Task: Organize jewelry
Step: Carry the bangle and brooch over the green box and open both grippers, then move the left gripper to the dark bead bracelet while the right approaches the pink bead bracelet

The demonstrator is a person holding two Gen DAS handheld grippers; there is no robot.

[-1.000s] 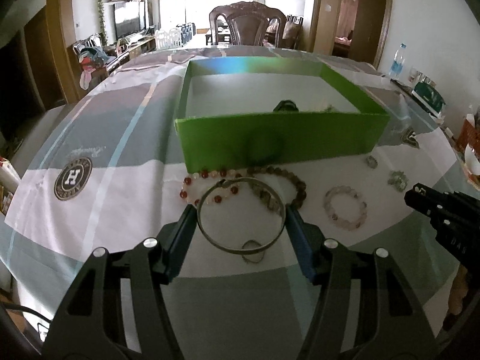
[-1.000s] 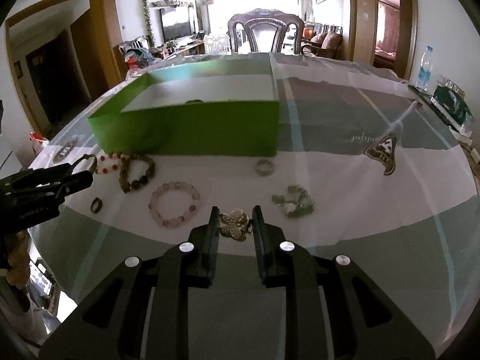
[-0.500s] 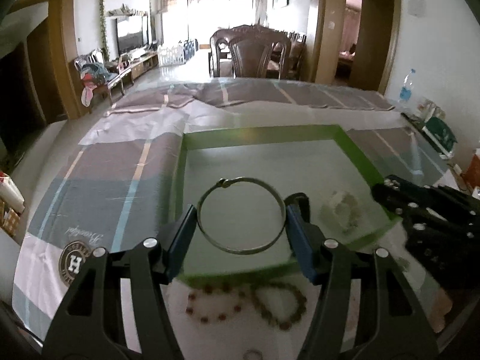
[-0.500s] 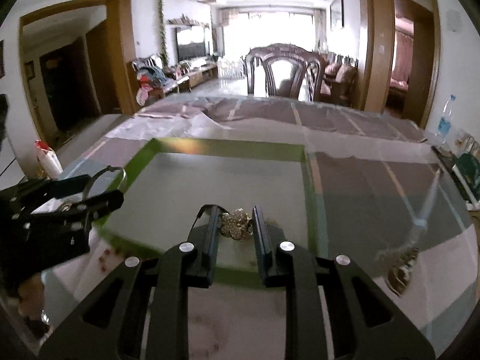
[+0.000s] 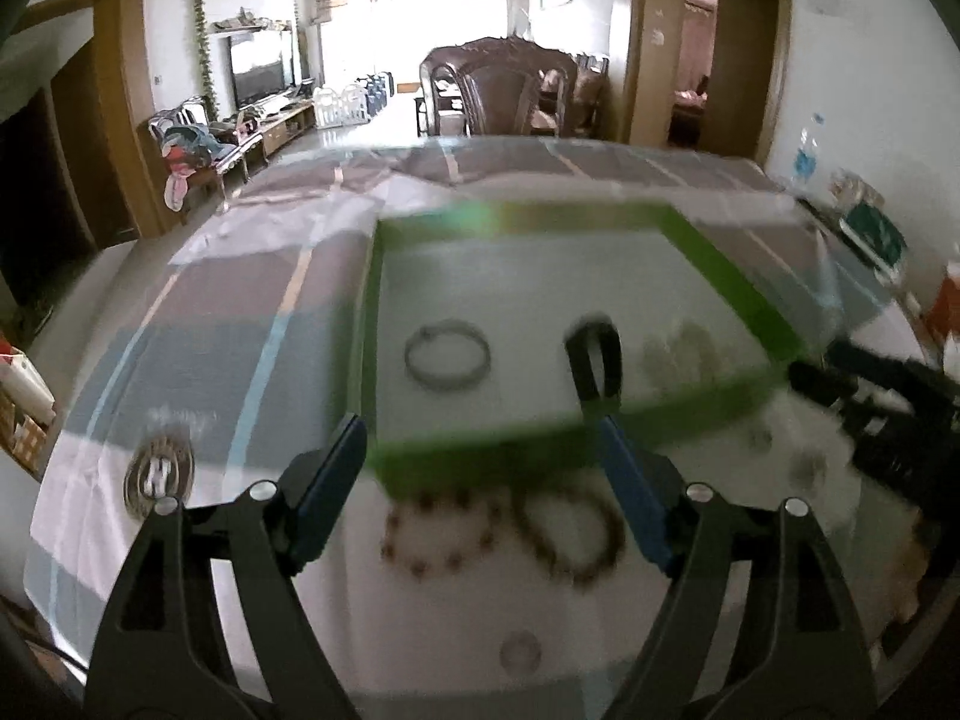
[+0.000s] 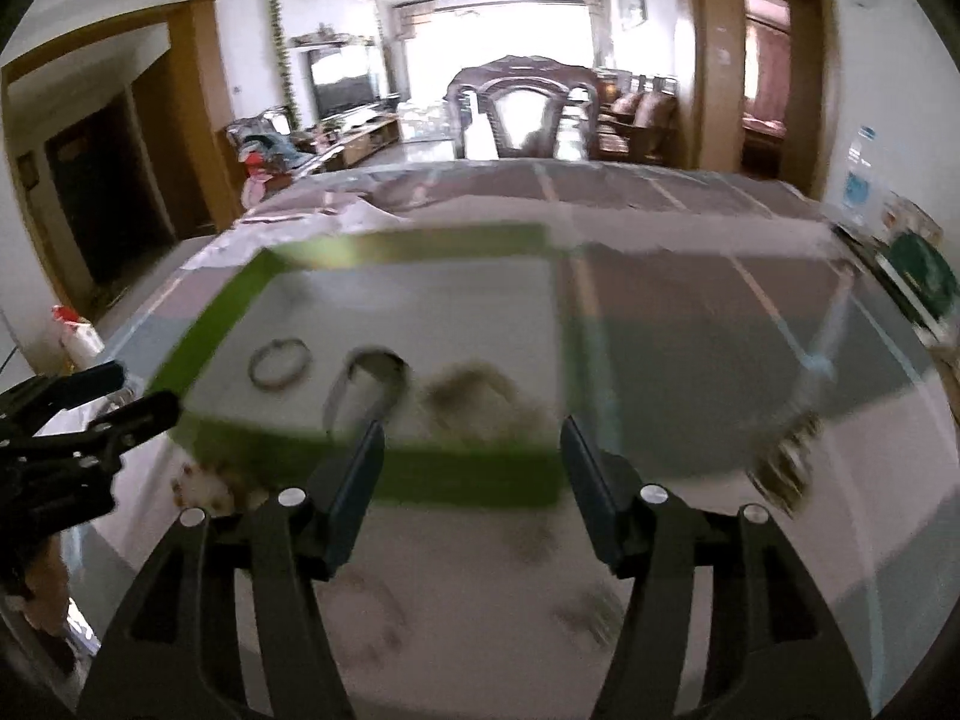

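A: Since the metal bangle (image 5: 447, 355) now lies loose on the floor of the green box (image 5: 735, 276), toward its left wall, I'm logging it as dropped. A second ago it was clamped in the left gripper (image 5: 480, 480).

B: Left jaws?

A: Apart and opening, nothing between them. Same for the right gripper (image 6: 474, 480): jaws opening, empty. Its gold brooch (image 6: 474, 396) looks like the blurred patch near the box's front wall, but I can't tell for sure.

B: Anything else inside?

A: A dark ring (image 5: 594, 354) beside the bangle.

B: Left to do?

A: Two bead bracelets (image 5: 504, 534) remain on the tabletop (image 5: 198, 312) just outside the front wall, plus blurred small pieces near the front edge. I'd judge two items are done and several remain.
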